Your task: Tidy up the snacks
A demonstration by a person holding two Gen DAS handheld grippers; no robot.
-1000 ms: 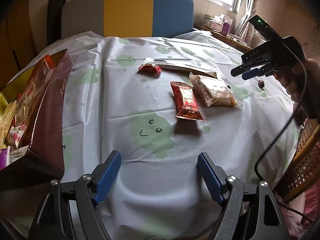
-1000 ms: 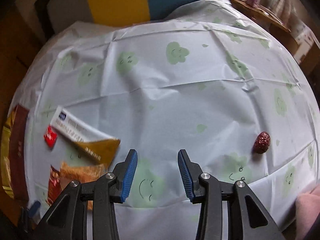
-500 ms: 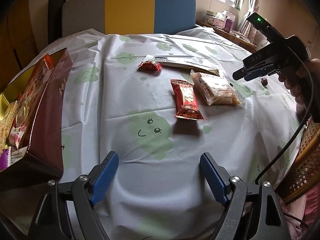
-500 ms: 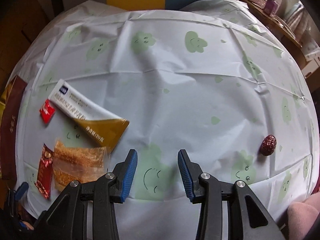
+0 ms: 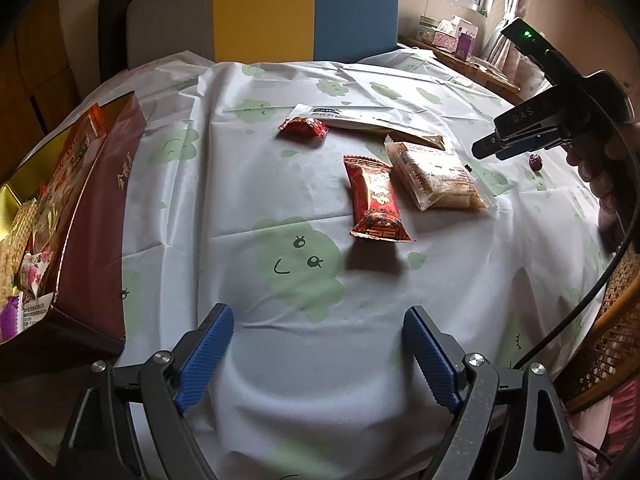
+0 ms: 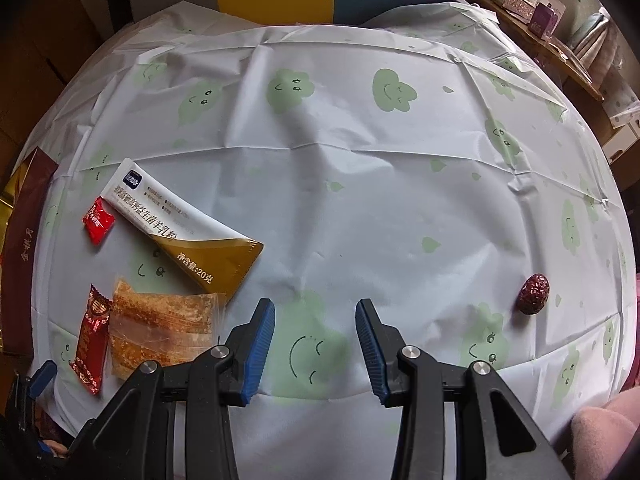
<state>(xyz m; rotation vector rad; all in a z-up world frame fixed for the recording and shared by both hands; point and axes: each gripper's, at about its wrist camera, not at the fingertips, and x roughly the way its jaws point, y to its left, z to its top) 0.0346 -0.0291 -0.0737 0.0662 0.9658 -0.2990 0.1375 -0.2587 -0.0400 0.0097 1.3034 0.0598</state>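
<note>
In the left wrist view, the left hand-held gripper [image 5: 318,354] hung low over the near edge of the worktop [image 5: 248,200], its blue pads spread wide with nothing between them. Ahead lay a long red snack packet [image 5: 375,200], and just right of it, touching or nearly so, a clear-wrapped crispy cake [image 5: 434,178]. Farther off sat a small red candy [image 5: 303,128] beside the left end of a white and gold sachet [image 5: 368,126], whose gold end reached the cake's far corner. At the left edge stood an open maroon gift box [image 5: 96,216] with wrapped snacks inside. The right hand-held gripper [image 5: 490,148] came in from the right above the cloth, seen side-on, so how far apart its fingers stood could not be told there; a dried red date [image 5: 535,161] lay just beyond it. A chair back [image 5: 264,12] in grey, yellow and blue rose behind the worktop, and a wicker chair [image 5: 612,320] showed at the right. In the right wrist view, the right hand-held gripper [image 6: 315,330] was partly open and held nothing, over a bare patch of cloth. The sachet [image 6: 180,232], candy [image 6: 97,220], cake [image 6: 160,330] and red packet [image 6: 91,340] clustered at the near left, the box wall [image 6: 24,248] beyond them, and the date [image 6: 533,294] lay alone well to the right. A shelf [image 6: 532,4] of small boxes stood at the far right.
</note>
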